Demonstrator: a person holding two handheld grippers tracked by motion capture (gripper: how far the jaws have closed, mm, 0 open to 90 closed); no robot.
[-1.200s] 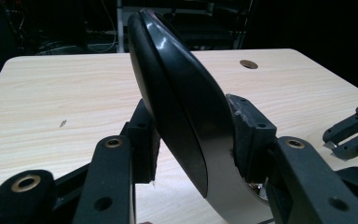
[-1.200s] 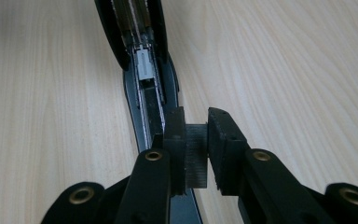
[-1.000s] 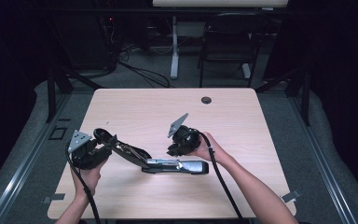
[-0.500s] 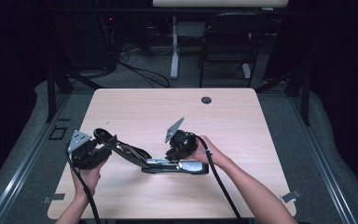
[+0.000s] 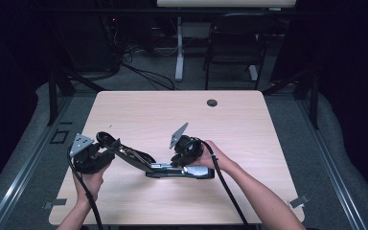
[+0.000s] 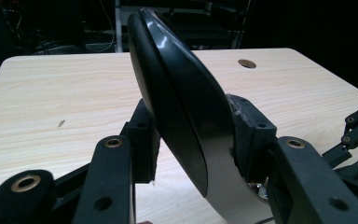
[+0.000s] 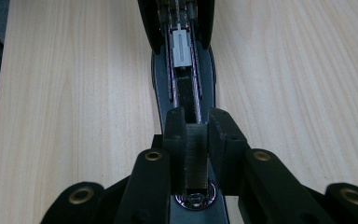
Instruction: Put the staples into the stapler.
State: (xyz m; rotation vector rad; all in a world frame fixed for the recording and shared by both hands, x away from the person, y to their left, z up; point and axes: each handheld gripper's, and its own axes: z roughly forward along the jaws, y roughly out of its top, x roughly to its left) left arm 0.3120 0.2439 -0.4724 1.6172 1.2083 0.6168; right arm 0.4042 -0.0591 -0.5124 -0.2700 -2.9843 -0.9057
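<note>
Right hand-held gripper (image 5: 184, 165) edged lower, pinching staple strip (image 7: 196, 163); left (image 5: 109, 152) pinching stapler lid (image 6: 182, 102); apparently unlabelled.

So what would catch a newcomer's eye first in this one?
A long black stapler swung open near the front edge of the pale wooden table. The left gripper clamps its curved glossy top cover, while the right gripper pinches a strip of staples over the open staple channel.

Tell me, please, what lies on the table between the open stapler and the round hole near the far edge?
Nothing: in the high view the table is bare wood between the stapler and the hole.
</note>
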